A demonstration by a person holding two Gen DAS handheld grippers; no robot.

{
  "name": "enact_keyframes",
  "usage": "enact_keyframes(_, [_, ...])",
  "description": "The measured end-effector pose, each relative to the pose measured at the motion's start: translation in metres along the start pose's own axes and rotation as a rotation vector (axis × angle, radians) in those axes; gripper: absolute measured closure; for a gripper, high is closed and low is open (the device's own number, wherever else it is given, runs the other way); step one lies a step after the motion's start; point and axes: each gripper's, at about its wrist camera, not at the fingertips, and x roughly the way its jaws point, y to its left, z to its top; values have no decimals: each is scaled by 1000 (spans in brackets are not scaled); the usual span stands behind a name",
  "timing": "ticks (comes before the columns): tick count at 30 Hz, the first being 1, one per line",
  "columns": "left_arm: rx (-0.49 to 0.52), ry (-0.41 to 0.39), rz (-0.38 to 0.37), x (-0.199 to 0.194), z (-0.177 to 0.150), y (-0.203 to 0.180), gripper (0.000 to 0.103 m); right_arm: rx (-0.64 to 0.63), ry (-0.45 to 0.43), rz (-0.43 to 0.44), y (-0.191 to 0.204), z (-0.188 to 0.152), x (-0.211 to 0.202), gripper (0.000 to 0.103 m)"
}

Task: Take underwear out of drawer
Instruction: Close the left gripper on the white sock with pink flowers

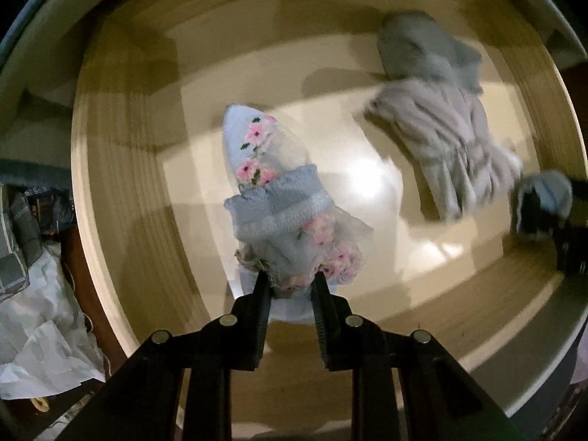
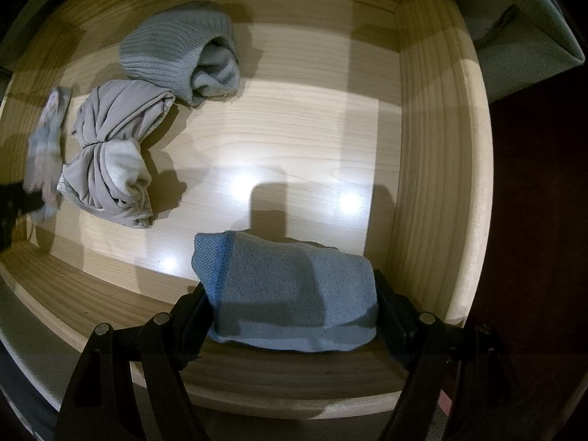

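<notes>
My left gripper [image 1: 290, 281] is shut on a pale blue floral lace underwear [image 1: 273, 198], which hangs from its fingertips above the floor of the wooden drawer [image 1: 125, 191]. That same garment shows blurred at the left edge of the right wrist view as the floral underwear [image 2: 47, 147]. My right gripper [image 2: 292, 294] grips a folded blue underwear [image 2: 294, 294] between its wide-set fingers, near the drawer's front right corner. In the left wrist view the right gripper [image 1: 544, 205] with the blue cloth appears at the far right.
A beige bundled garment [image 2: 110, 154] and a grey ribbed knit roll [image 2: 183, 51] lie on the drawer floor [image 2: 294, 128]. The beige garment [image 1: 452, 147] and the grey roll [image 1: 422, 47] also show from the left. Crumpled cloth [image 1: 40, 294] lies outside the drawer.
</notes>
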Motion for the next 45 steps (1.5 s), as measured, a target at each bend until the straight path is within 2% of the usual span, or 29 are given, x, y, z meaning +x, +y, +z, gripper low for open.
enact_keyframes(6, [19, 22, -4, -3, -16, -1, 81, 0, -1, 1, 0, 0, 0, 26])
enact_keyframes(9, [14, 0, -6, -8, -19, -3, 76, 1, -2, 2, 0, 0, -1, 26])
enact_keyframes(10, [6, -6, 0, -10, -20, -3, 72, 0, -2, 1, 0, 0, -1, 26])
enact_keyframes(11, [1, -9, -1, -11, -26, -3, 62, 0, -2, 2, 0, 0, -1, 26])
enact_keyframes(12, [-7, -17, -12, -15, -26, -2, 56, 0, -2, 2, 1, 1, -1, 26])
enact_keyframes(16, [-56, -68, -78, -37, -20, -4, 52, 1, -3, 3, 0, 0, -2, 26])
enact_keyframes(18, [-88, -102, -89, -45, -17, -1, 43, 2, -5, 4, 0, 0, -2, 26])
enact_keyframes(20, [-108, -109, -87, -47, -11, -1, 43, 1, -4, 4, -1, 0, -2, 26])
enact_keyframes(28, [-231, -7, -138, -11, 2, 19, 43, -1, -4, 4, -1, 0, -2, 26])
enact_keyframes(37, [-278, 59, -102, 10, 9, 28, 42, -5, 2, 0, -2, 1, -2, 27])
enact_keyframes(40, [-294, 99, -110, 17, 16, 28, 42, -9, 11, -6, -2, 1, 0, 27])
enact_keyframes(41, [-297, 103, -110, 23, 15, 39, 42, -11, 14, -8, -1, 2, 0, 27])
enact_keyframes(45, [-305, 116, -118, 26, 17, 44, 42, -15, 20, -12, -1, 2, 2, 26])
